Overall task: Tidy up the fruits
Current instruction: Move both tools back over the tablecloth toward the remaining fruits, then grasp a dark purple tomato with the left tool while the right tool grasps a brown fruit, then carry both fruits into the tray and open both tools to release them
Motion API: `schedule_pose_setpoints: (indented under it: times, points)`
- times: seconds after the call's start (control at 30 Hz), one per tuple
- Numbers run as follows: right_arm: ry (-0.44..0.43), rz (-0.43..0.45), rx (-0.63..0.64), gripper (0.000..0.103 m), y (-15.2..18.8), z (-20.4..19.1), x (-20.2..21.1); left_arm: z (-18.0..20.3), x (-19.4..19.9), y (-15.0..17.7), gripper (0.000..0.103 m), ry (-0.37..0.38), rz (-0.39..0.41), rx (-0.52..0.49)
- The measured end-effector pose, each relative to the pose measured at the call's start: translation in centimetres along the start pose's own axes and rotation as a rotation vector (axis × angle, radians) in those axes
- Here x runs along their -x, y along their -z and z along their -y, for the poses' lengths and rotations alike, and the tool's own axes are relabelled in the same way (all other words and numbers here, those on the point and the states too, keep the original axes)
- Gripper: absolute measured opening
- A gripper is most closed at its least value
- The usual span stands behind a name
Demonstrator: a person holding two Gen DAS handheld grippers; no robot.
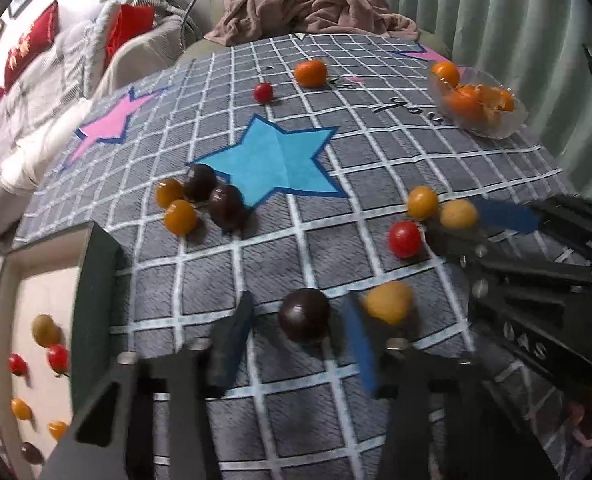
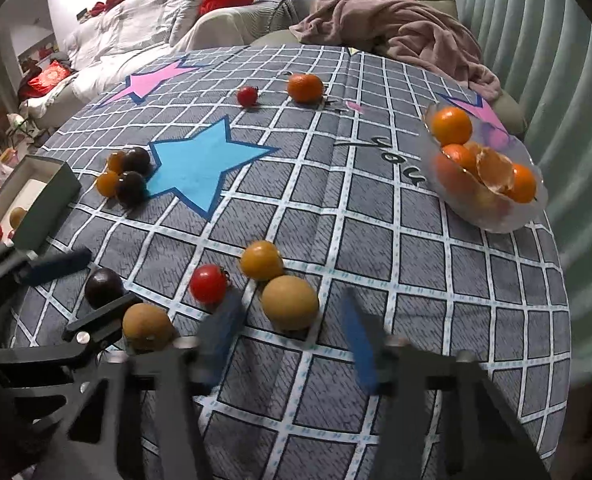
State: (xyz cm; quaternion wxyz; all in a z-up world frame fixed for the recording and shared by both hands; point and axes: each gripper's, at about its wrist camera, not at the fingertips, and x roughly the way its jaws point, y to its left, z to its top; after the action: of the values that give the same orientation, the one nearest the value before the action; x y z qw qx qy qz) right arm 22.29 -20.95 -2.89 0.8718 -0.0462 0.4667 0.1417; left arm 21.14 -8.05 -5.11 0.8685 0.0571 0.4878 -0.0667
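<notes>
Small tomatoes lie loose on a grey checked tablecloth [image 1: 280, 256]. My left gripper [image 1: 300, 340] is open, its fingers either side of a dark purple tomato [image 1: 304, 314], with a yellow one [image 1: 390, 302] just outside the right finger. My right gripper [image 2: 292, 328] is open, its fingers around a yellow-brown tomato [image 2: 290, 302]. A red tomato [image 2: 208, 283] and a yellow tomato [image 2: 261, 260] lie just beyond it. A cluster of dark and yellow tomatoes [image 1: 200, 200] sits by the blue star. A box [image 1: 28, 344] at the left holds several small tomatoes.
A glass bowl [image 2: 492, 216] at the right holds tangerines and peel. A loose tangerine [image 2: 305, 88] and a red tomato [image 2: 247, 96] lie at the far side. A pink blanket [image 2: 396, 28] on a chair lies beyond the table. A curtain hangs at right.
</notes>
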Motion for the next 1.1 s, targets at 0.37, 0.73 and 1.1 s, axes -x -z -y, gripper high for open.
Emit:
schedule_pose_setpoints:
  times: [0.37, 0.73, 1.1]
  points:
    - [-0.059, -0.002, -0.103, 0.030, 1.9, 2.0, 2.4, -0.8, 2.2, 1.2, 0.027, 0.038, -0.002, 0.038]
    - [-0.106, 0.019, -0.142, 0.030, 2.9, 2.2, 6.1, -2.7, 6.9, 2.7, 0.027, 0.031, 0.045, 0.074]
    - [-0.138, 0.056, -0.084, 0.030, 2.0, -1.6, 10.0, -4.9, 11.4, 4.3, 0.027, -0.037, 0.113, 0.087]
